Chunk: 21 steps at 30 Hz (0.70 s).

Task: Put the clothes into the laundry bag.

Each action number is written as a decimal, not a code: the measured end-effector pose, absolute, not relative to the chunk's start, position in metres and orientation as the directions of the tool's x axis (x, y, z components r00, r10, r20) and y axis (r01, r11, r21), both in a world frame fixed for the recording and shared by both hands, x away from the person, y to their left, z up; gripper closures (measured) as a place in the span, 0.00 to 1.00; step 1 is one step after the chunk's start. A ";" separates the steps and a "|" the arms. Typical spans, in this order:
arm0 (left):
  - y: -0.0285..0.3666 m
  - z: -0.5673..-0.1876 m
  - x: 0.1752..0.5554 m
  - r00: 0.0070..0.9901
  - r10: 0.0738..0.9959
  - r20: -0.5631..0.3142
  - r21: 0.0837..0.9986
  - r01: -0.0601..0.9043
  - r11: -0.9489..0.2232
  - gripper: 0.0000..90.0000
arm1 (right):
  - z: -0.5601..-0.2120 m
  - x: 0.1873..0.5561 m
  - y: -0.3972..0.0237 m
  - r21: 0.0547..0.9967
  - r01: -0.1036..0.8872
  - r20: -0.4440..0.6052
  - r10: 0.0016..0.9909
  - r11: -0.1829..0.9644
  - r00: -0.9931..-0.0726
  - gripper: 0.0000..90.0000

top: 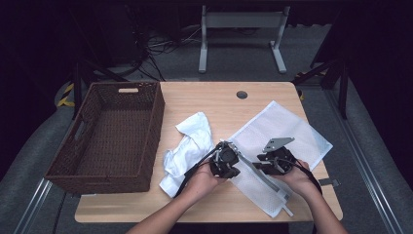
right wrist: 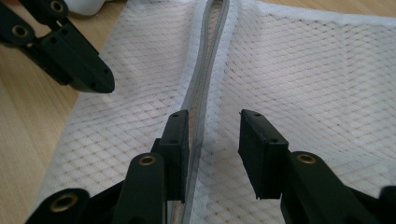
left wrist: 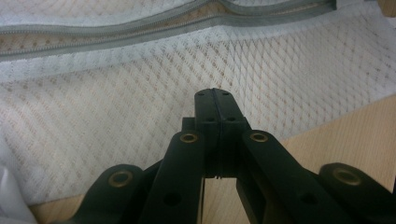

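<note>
**Operator:** Two grippers are over one thing, the white mesh laundry bag (top: pixel 287 131). It lies flat on the desk toward the right edge, its long axis running diagonally from the near edge up toward the far right corner. One short end points at me, the other away to the far right.

**Observer:** And the zipper?

**Operator:** On my right gripper view the grey zipper (right wrist: pixel 201 100) runs away from the jaws up the middle of the mesh, partly unzipped, with bare wood showing through the gap. From the high view it sits along the bag's left side, following the same diagonal.

**Observer:** Gripper states?

**Operator:** My left gripper (left wrist: pixel 215 95) has its jaws pressed together with nothing visible between them, and it hovers just above the mesh. My right gripper (right wrist: pixel 214 154) has its jaws spread apart. The zipper passes just inside its left jaw, and I see no pad pressing on it. From above, both sit close together over the bag's near part, left gripper (top: pixel 225 161) at its left edge, right gripper (top: pixel 275 161) on the mesh.

**Observer:** What lies beyond?

**Operator:** A crumpled white cloth (top: pixel 187 146) lies just left of the bag, near the desk's middle. Further left, a brown wicker basket (top: pixel 87 161) stands over the left edge. The wooden desk (top: pixel 204 200) carries all of it.
</note>
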<state>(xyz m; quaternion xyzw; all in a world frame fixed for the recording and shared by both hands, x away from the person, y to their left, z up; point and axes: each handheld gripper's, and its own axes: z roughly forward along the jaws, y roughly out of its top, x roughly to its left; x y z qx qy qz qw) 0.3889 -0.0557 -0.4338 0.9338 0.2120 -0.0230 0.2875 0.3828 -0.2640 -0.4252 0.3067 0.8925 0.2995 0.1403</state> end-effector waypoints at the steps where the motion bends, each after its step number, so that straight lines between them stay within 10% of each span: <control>1: -0.056 -0.434 0.389 0.911 0.379 -0.161 0.523 0.404 -0.751 1.00 | -0.427 0.384 -0.263 0.620 0.465 -0.063 0.631 0.632 -0.773 0.69; 21: -0.055 -0.444 0.397 0.899 0.427 -0.097 0.491 0.416 -0.765 1.00 | -0.446 0.387 -0.258 0.569 0.520 -0.043 0.655 0.637 -0.754 0.95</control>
